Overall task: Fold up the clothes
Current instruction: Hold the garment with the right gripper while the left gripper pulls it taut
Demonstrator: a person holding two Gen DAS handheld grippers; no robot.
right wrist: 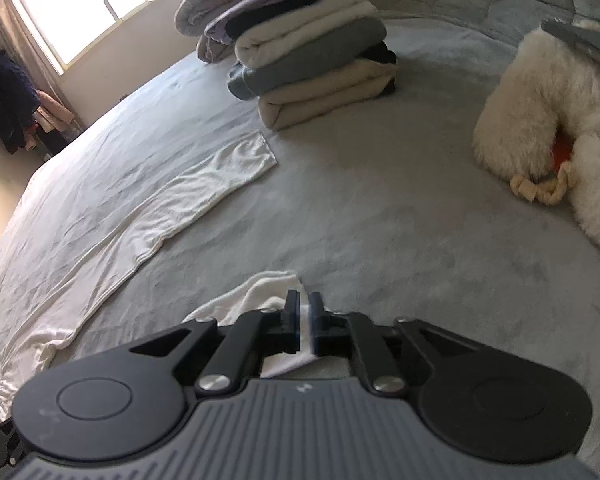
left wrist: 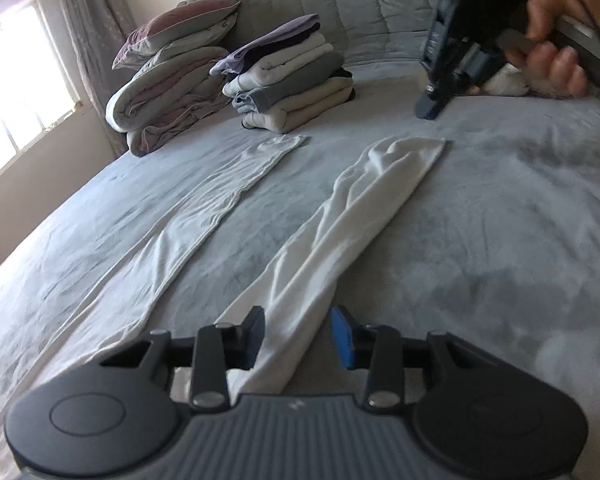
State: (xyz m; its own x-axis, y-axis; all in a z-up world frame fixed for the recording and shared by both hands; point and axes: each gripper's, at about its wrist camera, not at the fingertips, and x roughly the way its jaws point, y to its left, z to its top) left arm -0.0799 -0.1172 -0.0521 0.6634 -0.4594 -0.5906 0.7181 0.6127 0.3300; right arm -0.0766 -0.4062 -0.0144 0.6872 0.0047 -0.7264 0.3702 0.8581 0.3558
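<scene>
Left gripper point(left wrist: 300, 338) spread over white garment point(left wrist: 340, 216), right gripper point(right wrist: 309, 322) pinching its hem

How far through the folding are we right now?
Done: a stack of folded clothes sits near the headboard. In hand: white pants are spread on the bed; the right gripper pinches one leg's hem, while the left gripper is open around that leg. Left: folding them and stacking.

folded pile point(right wrist: 312, 56) behind trouser legs point(left wrist: 352, 216) | plush toy point(right wrist: 540, 108) right
</scene>
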